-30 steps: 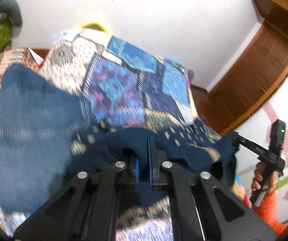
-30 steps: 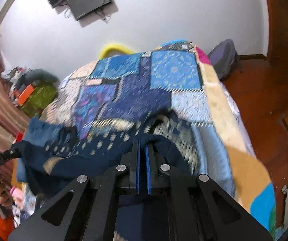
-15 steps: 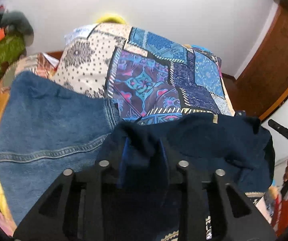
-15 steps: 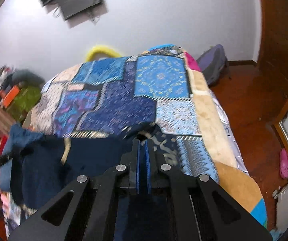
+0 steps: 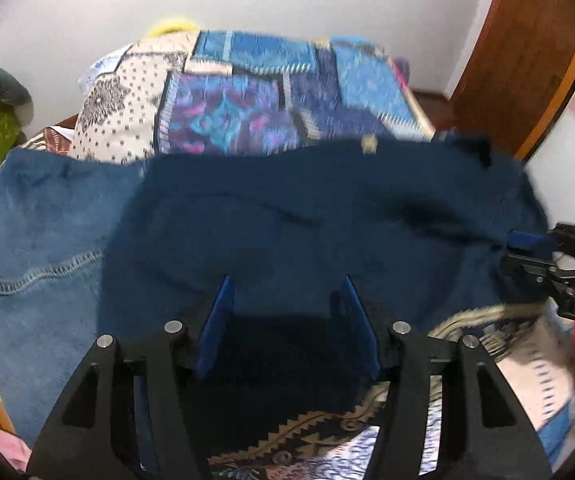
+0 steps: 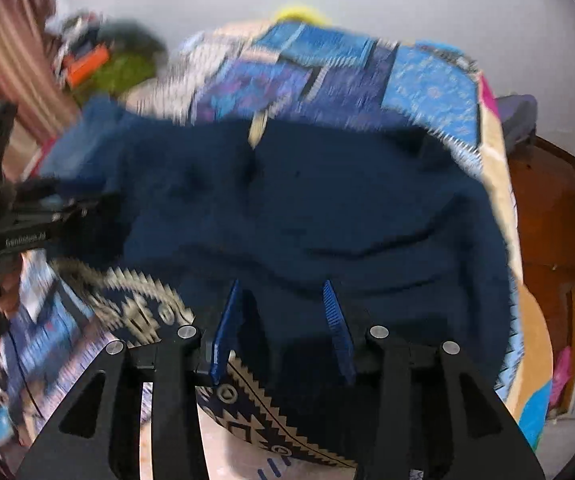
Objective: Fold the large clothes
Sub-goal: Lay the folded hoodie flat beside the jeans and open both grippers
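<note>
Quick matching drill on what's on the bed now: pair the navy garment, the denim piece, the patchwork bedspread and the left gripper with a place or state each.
Things:
1. navy garment
2. denim piece
3. patchwork bedspread
4. left gripper

Places or states:
A. covers the bed under the clothes
B. jaws apart and opening, pads off the cloth
C. spread flat in front of both grippers
D. lies at the left, its edge under the navy cloth

Pairs: 1-C, 2-D, 3-A, 4-B
</note>
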Available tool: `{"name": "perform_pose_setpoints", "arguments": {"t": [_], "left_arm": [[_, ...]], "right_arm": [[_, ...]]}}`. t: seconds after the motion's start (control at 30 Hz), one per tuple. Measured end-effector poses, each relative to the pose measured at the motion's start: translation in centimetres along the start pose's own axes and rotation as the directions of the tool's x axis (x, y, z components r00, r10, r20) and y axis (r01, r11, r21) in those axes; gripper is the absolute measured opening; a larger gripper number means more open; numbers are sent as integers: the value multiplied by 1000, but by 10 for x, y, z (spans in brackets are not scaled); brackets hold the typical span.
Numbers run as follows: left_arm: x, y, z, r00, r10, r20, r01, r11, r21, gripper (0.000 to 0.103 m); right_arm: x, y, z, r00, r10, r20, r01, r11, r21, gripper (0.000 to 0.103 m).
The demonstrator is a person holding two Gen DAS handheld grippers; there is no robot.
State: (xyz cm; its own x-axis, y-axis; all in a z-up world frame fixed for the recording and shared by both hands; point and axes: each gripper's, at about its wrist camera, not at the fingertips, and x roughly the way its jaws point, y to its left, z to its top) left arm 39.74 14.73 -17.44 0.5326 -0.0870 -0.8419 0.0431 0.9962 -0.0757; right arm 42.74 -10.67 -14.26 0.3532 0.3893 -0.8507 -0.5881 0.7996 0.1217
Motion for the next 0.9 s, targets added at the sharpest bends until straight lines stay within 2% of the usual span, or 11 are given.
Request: {"name": "perform_pose_setpoints", "arguments": {"t": [0.07, 0.13, 0.2, 0.3, 0.4, 0.47, 0.53, 0.6, 0.7, 0.73, 0.9], "left_arm": [[13, -4, -5, 999, 43, -15, -42, 998, 36, 58], [19, -4, -6, 999, 32, -23, -31, 998, 50, 66], [21, -6, -3, 999, 30, -17, -29, 998, 63, 73], [22, -6, 3, 998, 61, -2, -61, 996, 71, 74], [25, -1, 6, 995, 101, 19, -102, 993, 56, 76], [25, 4, 3, 995, 92, 28, -93, 995, 37, 76], [22, 4, 0, 995, 97, 38, -99, 994, 43, 76], [20, 0, -5, 992, 118, 40, -121, 991, 61, 76], [15, -6, -15, 987, 151, 49, -155, 984, 85, 76], [12, -9, -20, 985, 161, 54, -165, 982, 90, 77], [-4, -20, -39, 973, 217, 73, -225, 966, 131, 80]], "right_arm": [[8, -2, 1, 999, -34, -1, 34, 999, -9, 39], [10, -8, 9, 999, -51, 17, 51, 999, 8, 39], [9, -27, 26, 997, -56, 50, 51, 993, 103, 39], [10, -54, 46, 985, -143, 94, 118, 965, 234, 39], [13, -74, 52, 979, -175, 101, 134, 937, 323, 38], [6, -71, 50, 975, -185, 120, 134, 929, 344, 39], [-1, -59, 47, 971, -202, 128, 154, 937, 314, 39], [-8, -41, 41, 968, -219, 124, 186, 955, 233, 40], [-6, -21, 24, 972, -215, 99, 203, 972, 116, 56], [-5, -16, 17, 972, -219, 88, 212, 974, 85, 60], [-10, -12, -14, 947, -312, 69, 312, 950, 19, 61]]}}
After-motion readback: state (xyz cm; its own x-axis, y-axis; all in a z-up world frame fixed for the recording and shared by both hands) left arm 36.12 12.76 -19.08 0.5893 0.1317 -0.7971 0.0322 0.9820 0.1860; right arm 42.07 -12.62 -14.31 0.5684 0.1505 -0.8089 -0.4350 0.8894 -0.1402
